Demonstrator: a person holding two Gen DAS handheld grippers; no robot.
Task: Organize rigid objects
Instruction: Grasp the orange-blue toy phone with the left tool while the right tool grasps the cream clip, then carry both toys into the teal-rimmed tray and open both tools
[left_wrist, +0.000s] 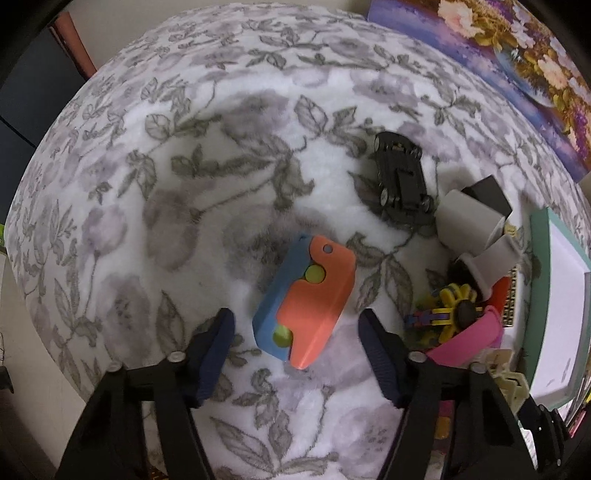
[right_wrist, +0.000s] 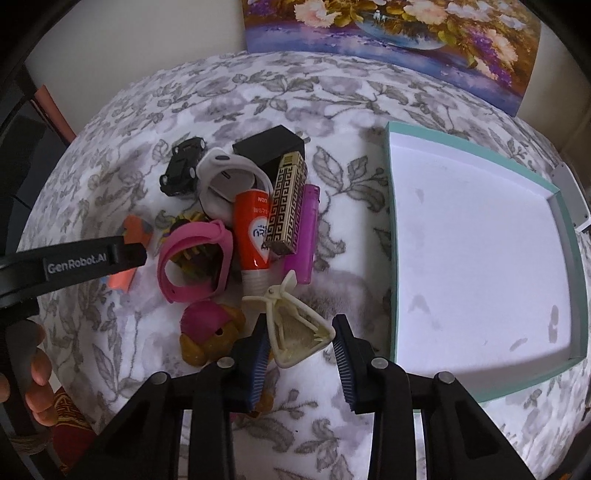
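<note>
The orange-and-blue toy (left_wrist: 306, 299) lies flat on the flowered cloth (left_wrist: 207, 177), between the wide-spread fingers of the left tool (left_wrist: 295, 332), untouched. The right tool (right_wrist: 301, 338) stands wide around a cream clip (right_wrist: 295, 325). A pile of small things sits beside; the teal tray (right_wrist: 393, 221) lies right of it.

We see a plush floral-print blanket (right_wrist: 332, 96) carrying everything. On it, a teal-rimmed white tray (right_wrist: 393, 236) sits right; left lie a black toy car (right_wrist: 181, 171), orange-and-blue block (left_wrist: 308, 299) and pink band (right_wrist: 192, 258).
</note>
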